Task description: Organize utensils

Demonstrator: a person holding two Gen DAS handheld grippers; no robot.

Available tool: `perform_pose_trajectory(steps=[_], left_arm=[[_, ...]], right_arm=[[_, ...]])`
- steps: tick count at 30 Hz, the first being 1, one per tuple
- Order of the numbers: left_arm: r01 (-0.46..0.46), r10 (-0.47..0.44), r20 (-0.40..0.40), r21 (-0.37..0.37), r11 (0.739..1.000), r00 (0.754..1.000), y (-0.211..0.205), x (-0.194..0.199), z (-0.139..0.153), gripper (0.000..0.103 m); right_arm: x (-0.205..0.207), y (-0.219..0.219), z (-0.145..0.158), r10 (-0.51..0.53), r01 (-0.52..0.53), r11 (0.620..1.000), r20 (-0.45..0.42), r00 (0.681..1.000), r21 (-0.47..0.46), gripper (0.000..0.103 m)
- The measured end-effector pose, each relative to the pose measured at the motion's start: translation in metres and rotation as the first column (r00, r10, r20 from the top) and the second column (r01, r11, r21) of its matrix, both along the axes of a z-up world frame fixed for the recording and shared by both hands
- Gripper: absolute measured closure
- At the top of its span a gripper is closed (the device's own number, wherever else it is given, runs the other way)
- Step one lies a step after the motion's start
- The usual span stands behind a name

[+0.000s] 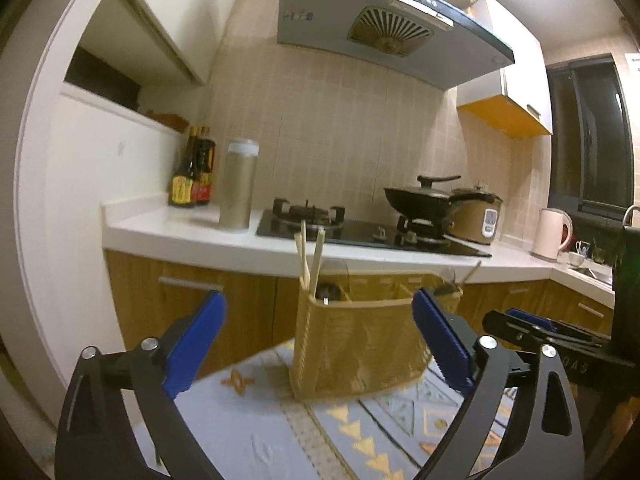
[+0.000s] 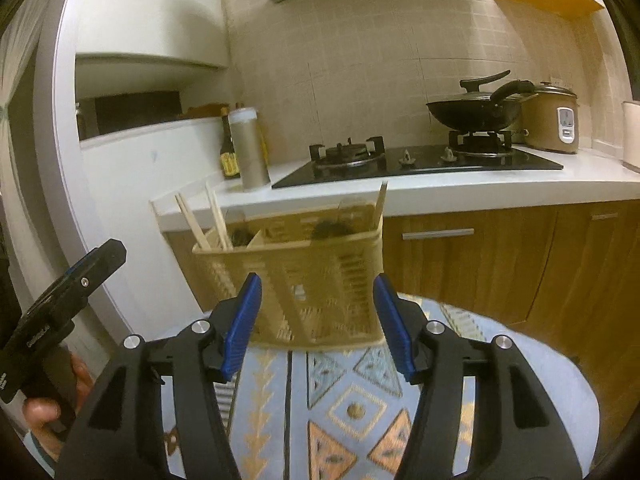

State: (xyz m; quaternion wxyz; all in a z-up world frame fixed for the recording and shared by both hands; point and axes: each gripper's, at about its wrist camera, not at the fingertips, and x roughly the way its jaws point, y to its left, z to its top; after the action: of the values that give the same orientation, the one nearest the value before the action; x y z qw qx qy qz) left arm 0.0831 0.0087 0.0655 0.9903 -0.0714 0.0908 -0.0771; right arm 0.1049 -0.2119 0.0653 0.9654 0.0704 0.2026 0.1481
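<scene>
A tan plastic utensil basket stands on a patterned cloth-covered table. Wooden chopsticks stick up from its left compartment, and another stick pokes out at its right end. My left gripper is open and empty, just in front of the basket. In the right wrist view the basket sits between and just beyond my open, empty right gripper; chopsticks stand at its left and a flat stick at its right. The right gripper also shows in the left wrist view.
Behind the table runs a white kitchen counter with wooden cabinets, a gas hob, a black wok, a rice cooker, sauce bottles, a tall canister and a white kettle. A hand holds the left gripper's handle.
</scene>
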Motion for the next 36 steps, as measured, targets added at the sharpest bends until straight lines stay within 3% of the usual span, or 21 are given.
perform_pose_trajectory(steps=[2, 5, 12, 19, 25, 36], left_arm=[[-0.009, 0.009, -0.016, -0.006, 1.0, 1.0, -0.001, -0.005, -0.006, 0.01], [-0.022, 0.022, -0.038, 0.012, 1.0, 0.999, -0.006, -0.01, -0.016, 0.01], [-0.077, 0.08, -0.05, 0.063, 0.995, 0.996, -0.016, -0.017, -0.042, 0.009], [-0.102, 0.109, -0.052, 0.125, 0.987, 0.993, -0.017, -0.011, -0.049, 0.009], [-0.114, 0.124, -0.06, 0.144, 0.983, 0.99, -0.019, -0.011, -0.051, 0.008], [-0.115, 0.129, -0.083, 0.153, 0.981, 0.988, -0.018, -0.006, -0.054, 0.008]], right_arm=[[-0.007, 0.005, -0.006, -0.019, 0.02, 0.999, 0.007, 1.0, -0.027, 0.036], [-0.017, 0.012, -0.014, -0.052, 0.054, 0.995, 0.029, 0.998, -0.078, 0.031], [-0.024, 0.011, -0.034, -0.125, 0.129, 0.986, 0.049, 0.991, -0.102, 0.028], [-0.018, 0.007, -0.039, -0.141, 0.146, 0.982, 0.047, 0.989, -0.118, 0.028], [-0.02, 0.007, -0.038, -0.132, 0.138, 0.982, 0.059, 0.99, -0.126, 0.021], [-0.021, 0.01, -0.039, -0.121, 0.127, 0.982, 0.054, 0.991, -0.14, 0.02]])
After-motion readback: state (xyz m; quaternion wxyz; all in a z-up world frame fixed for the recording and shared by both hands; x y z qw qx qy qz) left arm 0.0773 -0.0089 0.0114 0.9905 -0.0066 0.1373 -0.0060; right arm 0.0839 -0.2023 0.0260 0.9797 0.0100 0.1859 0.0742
